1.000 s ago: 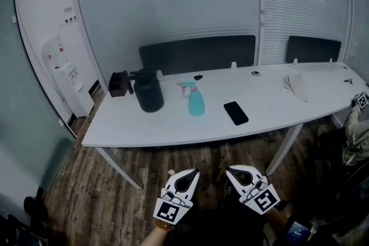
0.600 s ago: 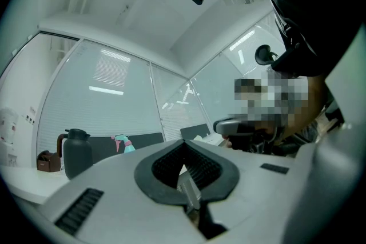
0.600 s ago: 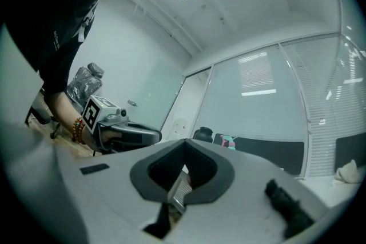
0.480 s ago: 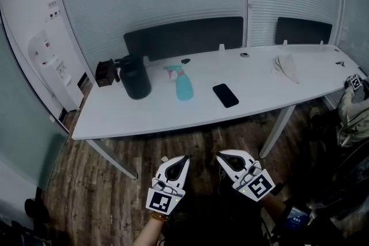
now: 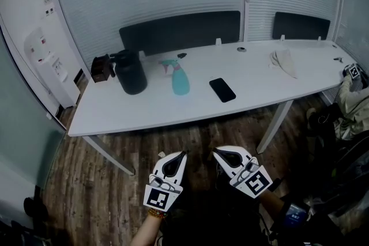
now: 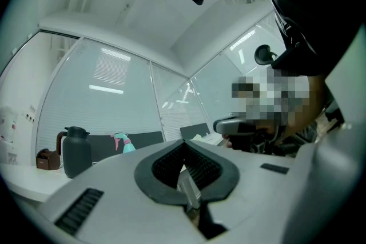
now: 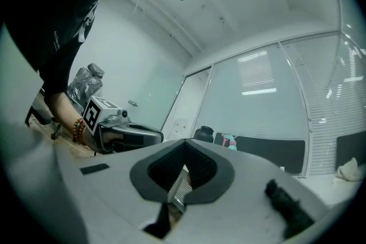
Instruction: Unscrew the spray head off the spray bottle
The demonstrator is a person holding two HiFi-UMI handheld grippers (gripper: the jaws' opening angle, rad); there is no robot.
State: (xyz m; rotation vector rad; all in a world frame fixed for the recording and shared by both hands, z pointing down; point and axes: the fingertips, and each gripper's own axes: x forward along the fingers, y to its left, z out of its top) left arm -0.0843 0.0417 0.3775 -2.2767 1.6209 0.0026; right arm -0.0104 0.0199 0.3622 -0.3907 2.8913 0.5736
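Note:
A teal spray bottle (image 5: 180,79) with a teal and pink spray head stands upright near the middle of the long white table (image 5: 253,95). In the left gripper view the spray bottle (image 6: 124,144) shows far off and small; so does the spray bottle (image 7: 229,142) in the right gripper view. My left gripper (image 5: 183,154) and right gripper (image 5: 215,152) hang side by side low in the head view, over the wooden floor and well short of the table. Both are shut with nothing between their jaws.
A dark kettle (image 5: 130,71) and a small brown box (image 5: 100,68) stand left of the bottle. A black phone (image 5: 222,89) lies to its right, a folded cloth (image 5: 284,61) further right. Two dark chair backs (image 5: 180,31) rise behind the table. A water dispenser (image 5: 47,64) stands at left.
The head view has shifted, so the table and bottle sit a little further left and higher in the picture. Both grippers stay shut and low in view.

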